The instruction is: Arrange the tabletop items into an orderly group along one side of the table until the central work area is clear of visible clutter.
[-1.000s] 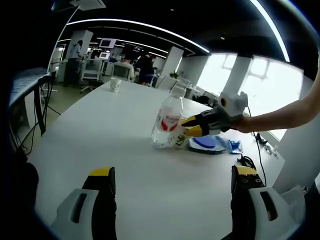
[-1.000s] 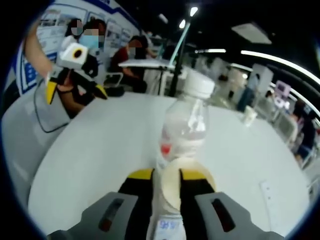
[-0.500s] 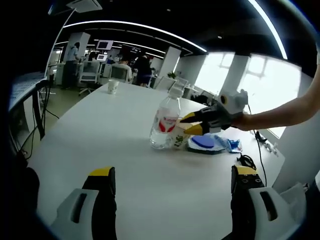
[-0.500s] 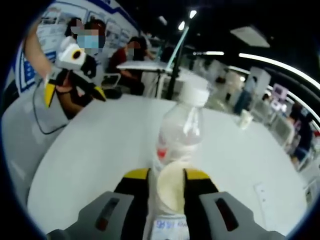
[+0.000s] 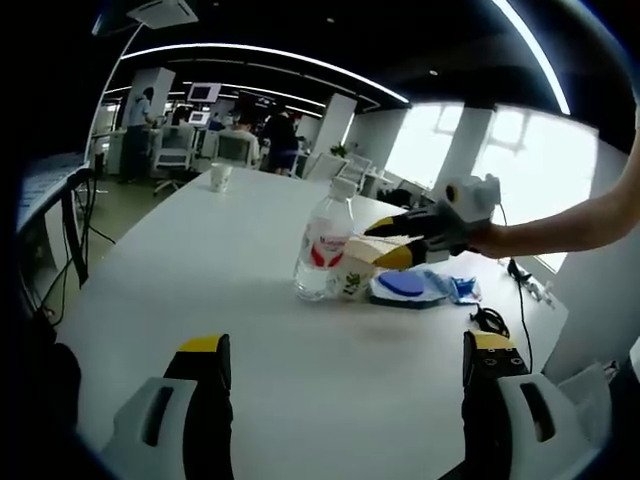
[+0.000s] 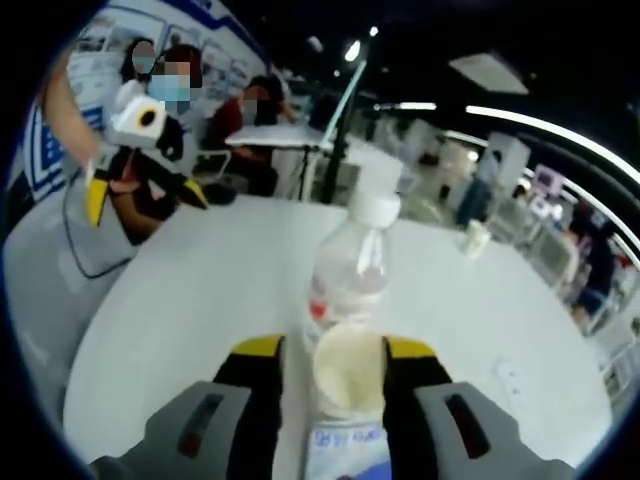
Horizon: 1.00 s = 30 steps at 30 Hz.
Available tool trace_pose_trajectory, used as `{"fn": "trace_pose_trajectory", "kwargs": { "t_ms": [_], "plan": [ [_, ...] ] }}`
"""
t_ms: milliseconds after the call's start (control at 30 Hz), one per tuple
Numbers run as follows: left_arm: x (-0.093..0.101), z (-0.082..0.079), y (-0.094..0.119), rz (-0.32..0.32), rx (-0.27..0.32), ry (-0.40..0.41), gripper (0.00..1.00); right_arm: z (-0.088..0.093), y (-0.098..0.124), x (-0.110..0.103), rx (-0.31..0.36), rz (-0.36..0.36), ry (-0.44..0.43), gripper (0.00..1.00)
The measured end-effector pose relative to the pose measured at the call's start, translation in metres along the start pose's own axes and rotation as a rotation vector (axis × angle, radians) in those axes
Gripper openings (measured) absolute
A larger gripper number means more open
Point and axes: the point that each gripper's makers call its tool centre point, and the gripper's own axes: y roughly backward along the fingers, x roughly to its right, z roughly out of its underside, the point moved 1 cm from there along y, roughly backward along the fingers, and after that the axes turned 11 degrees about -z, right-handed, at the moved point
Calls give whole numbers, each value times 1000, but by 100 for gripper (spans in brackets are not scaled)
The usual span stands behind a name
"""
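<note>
A clear water bottle [image 5: 324, 246] with a red label stands near the middle of the white table [image 5: 200, 260]. Right beside it stands a paper cup [image 5: 351, 282] with a leaf print. My right gripper [image 5: 392, 242] hovers over the cup, its yellow tips spread. In the right gripper view the cup [image 6: 348, 368] sits between the jaws of my right gripper [image 6: 335, 350] with a gap on its left side, and the bottle [image 6: 344, 276] rises just behind it. My left gripper [image 5: 347, 345] is open over bare table, with nothing between its jaws. It also appears as the left gripper [image 6: 145, 198], held by a person.
A blue round lid [image 5: 404, 284] and a blue packet [image 5: 458, 289] lie just right of the cup. A black cable [image 5: 488, 321] lies near the table edge. Another paper cup [image 5: 219, 177] stands at the far end. People sit and stand beyond the table.
My right gripper's jaws have widened around the cup and drawn back a little from the bottle. The left gripper has stayed open and nearly still.
</note>
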Motion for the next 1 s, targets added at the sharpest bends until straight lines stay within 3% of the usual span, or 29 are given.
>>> {"fn": "trace_pose_trajectory", "kwargs": {
  "t_ms": [267, 633, 1000],
  "plan": [
    [3, -4, 2, 10, 4, -18, 97, -9, 24, 0, 50, 86, -63, 54],
    [10, -9, 5, 28, 9, -42, 97, 2, 69, -12, 70, 197, -151, 69],
    [24, -14, 9, 60, 8, -80, 97, 12, 123, -28, 94, 318, -200, 73]
  ]
}}
